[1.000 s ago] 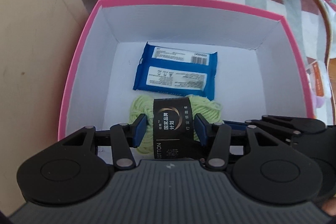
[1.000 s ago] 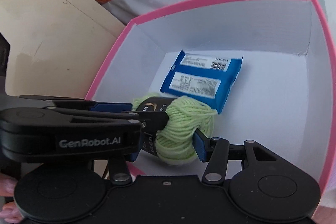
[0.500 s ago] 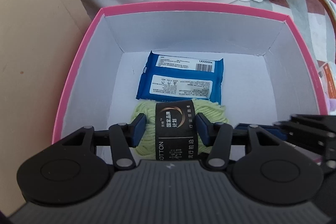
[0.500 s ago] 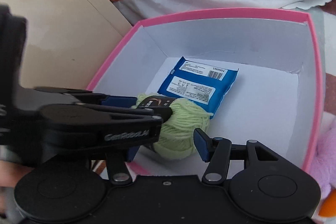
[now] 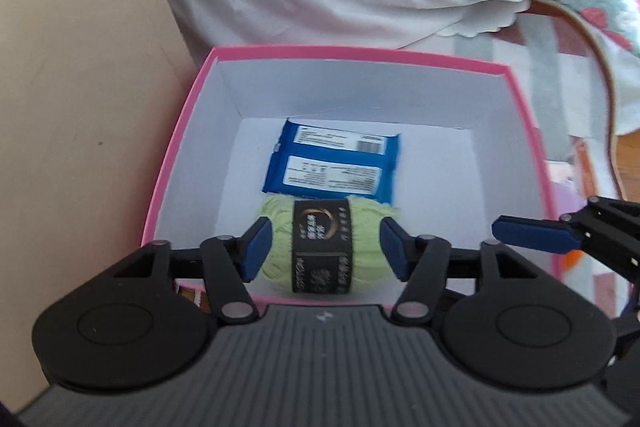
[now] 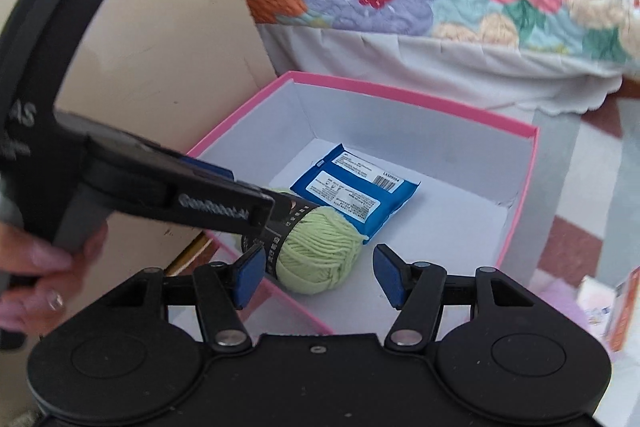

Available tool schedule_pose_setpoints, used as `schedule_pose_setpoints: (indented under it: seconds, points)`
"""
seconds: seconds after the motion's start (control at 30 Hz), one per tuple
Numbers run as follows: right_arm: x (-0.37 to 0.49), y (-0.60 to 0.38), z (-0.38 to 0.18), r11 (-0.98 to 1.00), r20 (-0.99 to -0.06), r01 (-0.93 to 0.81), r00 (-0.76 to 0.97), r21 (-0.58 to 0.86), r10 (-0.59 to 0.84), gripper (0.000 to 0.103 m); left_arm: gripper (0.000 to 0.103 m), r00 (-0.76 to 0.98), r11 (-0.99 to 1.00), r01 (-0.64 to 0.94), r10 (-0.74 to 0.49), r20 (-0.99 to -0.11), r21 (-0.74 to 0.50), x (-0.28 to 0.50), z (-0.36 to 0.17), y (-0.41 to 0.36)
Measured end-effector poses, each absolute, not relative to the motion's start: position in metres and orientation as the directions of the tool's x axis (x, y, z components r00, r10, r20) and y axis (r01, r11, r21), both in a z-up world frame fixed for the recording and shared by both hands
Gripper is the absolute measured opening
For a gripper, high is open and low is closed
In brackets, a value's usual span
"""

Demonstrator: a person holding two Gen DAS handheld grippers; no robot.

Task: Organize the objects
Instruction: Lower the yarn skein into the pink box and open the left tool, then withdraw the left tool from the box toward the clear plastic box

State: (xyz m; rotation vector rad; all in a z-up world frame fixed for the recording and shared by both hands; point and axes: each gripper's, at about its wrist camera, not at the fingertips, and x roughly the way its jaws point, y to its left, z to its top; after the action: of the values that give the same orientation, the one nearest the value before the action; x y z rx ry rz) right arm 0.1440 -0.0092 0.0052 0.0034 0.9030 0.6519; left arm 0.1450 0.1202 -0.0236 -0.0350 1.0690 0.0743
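I see a pale green yarn ball (image 5: 326, 247) with black label lying near the pink box's (image 5: 168, 183) front wall, touching a flat blue packet (image 5: 334, 167).

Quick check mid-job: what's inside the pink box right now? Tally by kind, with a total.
Green yarn ball: 1, black label band, near front wall of the pink box
Blue wipes packet: 1, flat on the floor behind the yarn
Total: 2
Both the left gripper and right gripper are open and hold nothing.
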Motion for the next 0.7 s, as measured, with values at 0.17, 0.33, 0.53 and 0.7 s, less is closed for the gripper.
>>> schedule_pose_setpoints:
  seconds: [0.17,0.33,0.53,0.7]
  points:
    - [0.12,-0.015,0.029,0.785,-0.731,-0.586,0.443,0.202,0.519,0.065,0.064,0.481,0.998,-0.044,0.061,-0.875,0.045,0.126,0.003,0.108]
    - [0.11,-0.027,0.043,0.765,-0.706,-0.601,0.437,0.232,0.557,0.065,0.067,0.48,1.0,-0.006,0.024,-0.877,0.024,0.112,0.024,0.095]
    - [0.102,-0.042,0.051,0.759,-0.691,-0.606,0.444,0.238,0.571,0.065,0.072,0.525,0.996,0.019,0.064,-0.848,0.087,0.093,0.052,0.079]
    - [0.082,-0.054,0.072,0.748,-0.671,-0.641,0.478,0.174,0.566,0.065,0.072,0.522,0.998,0.019,0.043,-0.852,0.062,0.08,0.067,0.076]
